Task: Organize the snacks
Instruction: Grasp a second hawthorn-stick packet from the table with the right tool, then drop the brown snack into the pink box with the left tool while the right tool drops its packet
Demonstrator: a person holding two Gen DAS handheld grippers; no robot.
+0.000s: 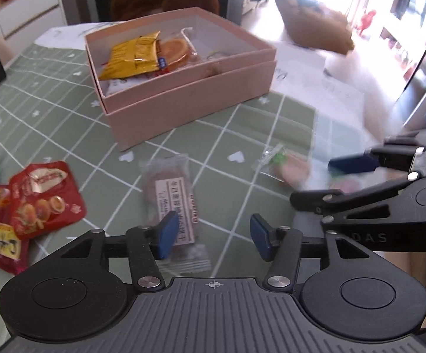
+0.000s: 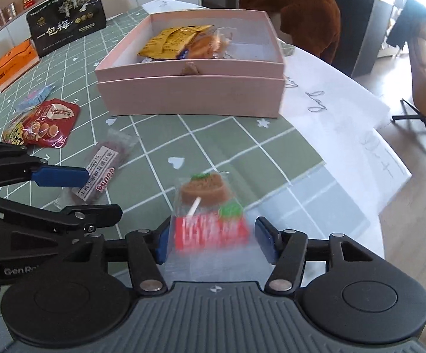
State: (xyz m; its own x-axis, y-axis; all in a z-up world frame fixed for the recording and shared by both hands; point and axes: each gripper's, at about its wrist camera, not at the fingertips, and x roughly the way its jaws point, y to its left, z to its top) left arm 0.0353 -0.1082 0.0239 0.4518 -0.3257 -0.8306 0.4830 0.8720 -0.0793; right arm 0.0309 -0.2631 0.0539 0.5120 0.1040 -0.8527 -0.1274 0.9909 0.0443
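A pink box (image 1: 189, 100) (image 2: 189, 94) stands on the green checked table and holds a yellow packet (image 1: 133, 54) and a round cake in clear wrap (image 1: 174, 48). My left gripper (image 1: 211, 236) is open above a brown biscuit bar in clear wrap (image 1: 171, 194), which also shows in the right wrist view (image 2: 107, 161). My right gripper (image 2: 213, 242) is open around a clear-wrapped lollipop pack with red, brown and green sweets (image 2: 210, 206); the pack lies between the fingers. The lollipop pack shows blurred in the left wrist view (image 1: 286, 167).
Red and colourful snack packets (image 1: 36, 197) (image 2: 45, 126) lie at the left. A black bag (image 2: 66, 20) and an orange box (image 2: 16, 64) stand at the far left. White papers (image 2: 345, 111) cover the table's right side, near its edge. A brown plush (image 2: 301, 8) sits behind the box.
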